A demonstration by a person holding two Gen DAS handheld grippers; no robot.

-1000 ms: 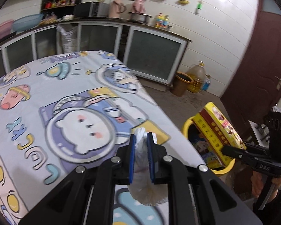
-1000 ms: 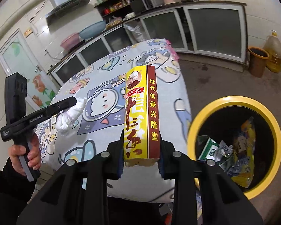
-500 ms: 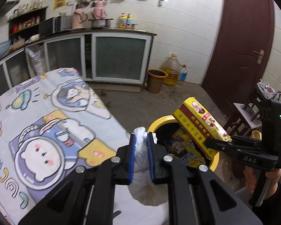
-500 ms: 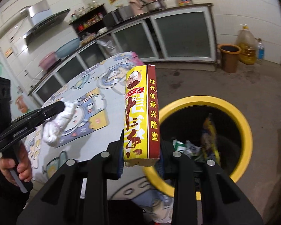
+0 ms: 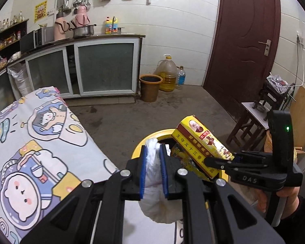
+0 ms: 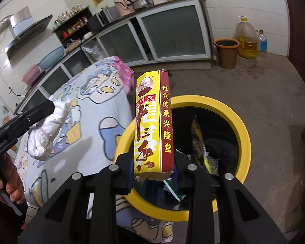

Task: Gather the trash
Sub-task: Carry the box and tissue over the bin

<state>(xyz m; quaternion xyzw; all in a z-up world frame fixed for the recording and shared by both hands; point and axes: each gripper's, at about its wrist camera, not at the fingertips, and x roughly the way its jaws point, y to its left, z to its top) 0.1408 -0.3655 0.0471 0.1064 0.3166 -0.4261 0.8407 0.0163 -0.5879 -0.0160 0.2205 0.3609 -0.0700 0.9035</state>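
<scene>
My left gripper (image 5: 153,170) is shut on a crumpled white tissue wad (image 5: 152,162), held at the table's edge beside the yellow-rimmed trash bin (image 5: 144,144). The wad also shows in the right wrist view (image 6: 48,130). My right gripper (image 6: 152,174) is shut on a yellow and red carton (image 6: 152,122) and holds it upright over the near rim of the bin (image 6: 242,130). The carton also shows in the left wrist view (image 5: 201,144), tilted over the bin. The bin holds wrappers (image 6: 199,142).
A table with a cartoon cloth (image 5: 30,142) is at the left. A brown bucket (image 5: 150,87) and oil jug (image 5: 168,75) stand by the far cabinets. A stool (image 5: 252,120) and a brown door (image 5: 244,40) are at the right.
Both grippers have swung away from the table toward the bin. The carton now sits over the bin's near rim and the tissue wad has come to the table's edge beside the bin.
</scene>
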